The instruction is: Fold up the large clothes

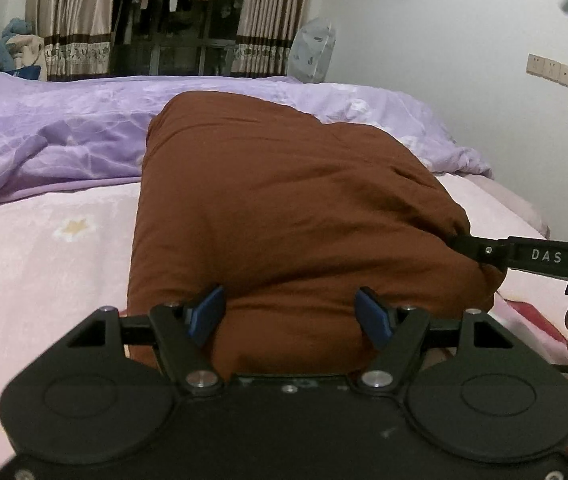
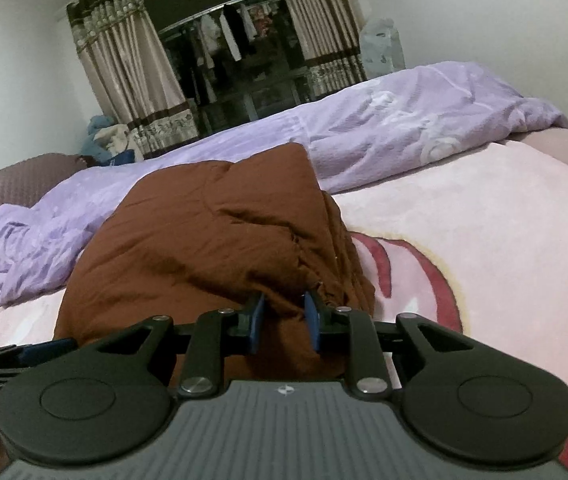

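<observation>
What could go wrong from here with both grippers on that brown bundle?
1. The left gripper stands wide around the puffy brown garment; closing may pinch only the top layer.
2. The right gripper bites a loose stacked edge; layers could slide apart.
3. The purple duvet touches the garment's far end and may snag.

a rumpled purple duvet (image 1: 64, 136) lies on the pink bedsheet (image 1: 36, 256) before striped curtains (image 1: 72, 20).

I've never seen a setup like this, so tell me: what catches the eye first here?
A bulky rust-brown folded garment sits mid-bed on a pink blanket. The left gripper spreads wide around its near edge, and the right gripper pinches its corner. Behind lies a rumpled lilac duvet.
</observation>
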The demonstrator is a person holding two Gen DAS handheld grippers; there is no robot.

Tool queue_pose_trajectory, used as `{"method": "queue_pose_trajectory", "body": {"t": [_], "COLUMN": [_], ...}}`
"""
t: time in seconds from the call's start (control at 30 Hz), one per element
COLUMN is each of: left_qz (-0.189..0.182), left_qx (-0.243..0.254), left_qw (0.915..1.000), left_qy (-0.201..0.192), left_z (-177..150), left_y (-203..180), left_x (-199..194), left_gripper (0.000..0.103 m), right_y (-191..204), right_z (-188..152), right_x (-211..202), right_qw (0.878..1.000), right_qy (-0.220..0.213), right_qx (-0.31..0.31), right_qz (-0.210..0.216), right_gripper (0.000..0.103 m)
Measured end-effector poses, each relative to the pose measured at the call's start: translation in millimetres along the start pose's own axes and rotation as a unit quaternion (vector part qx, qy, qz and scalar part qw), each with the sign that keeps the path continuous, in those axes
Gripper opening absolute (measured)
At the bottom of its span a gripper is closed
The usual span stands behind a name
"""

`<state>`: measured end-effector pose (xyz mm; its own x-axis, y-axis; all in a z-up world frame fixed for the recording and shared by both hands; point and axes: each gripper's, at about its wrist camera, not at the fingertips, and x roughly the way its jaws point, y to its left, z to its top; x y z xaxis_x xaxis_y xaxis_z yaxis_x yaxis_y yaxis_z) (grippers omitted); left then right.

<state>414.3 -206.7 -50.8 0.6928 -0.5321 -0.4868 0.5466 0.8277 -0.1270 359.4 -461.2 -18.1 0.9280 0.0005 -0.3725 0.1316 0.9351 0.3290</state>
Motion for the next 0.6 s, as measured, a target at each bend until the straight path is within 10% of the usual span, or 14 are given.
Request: {"method": "queue_pose_trajectory", "body": {"t": [0.3,0.6], "left_qz": [-0.018,-0.022], "left_qx": [-0.034,-0.05], "left_qw": [0.9983,0.9984], "left_qy": [-0.043,0.017], "left_z": [71,118], "left_y": [24,37], "left_x": [-8,59], "left_gripper": [0.073,0.073], "right_y": [3,23], "right_z": [76,86], "right_x": [-2,74], "right_qw": [0.998,0.999], "right_qy": [-0.05,0.037], "right_qx": [0.004,-0.035], "right_qz": [0.034,-0.004], "right_gripper": [0.047,0.039]}}
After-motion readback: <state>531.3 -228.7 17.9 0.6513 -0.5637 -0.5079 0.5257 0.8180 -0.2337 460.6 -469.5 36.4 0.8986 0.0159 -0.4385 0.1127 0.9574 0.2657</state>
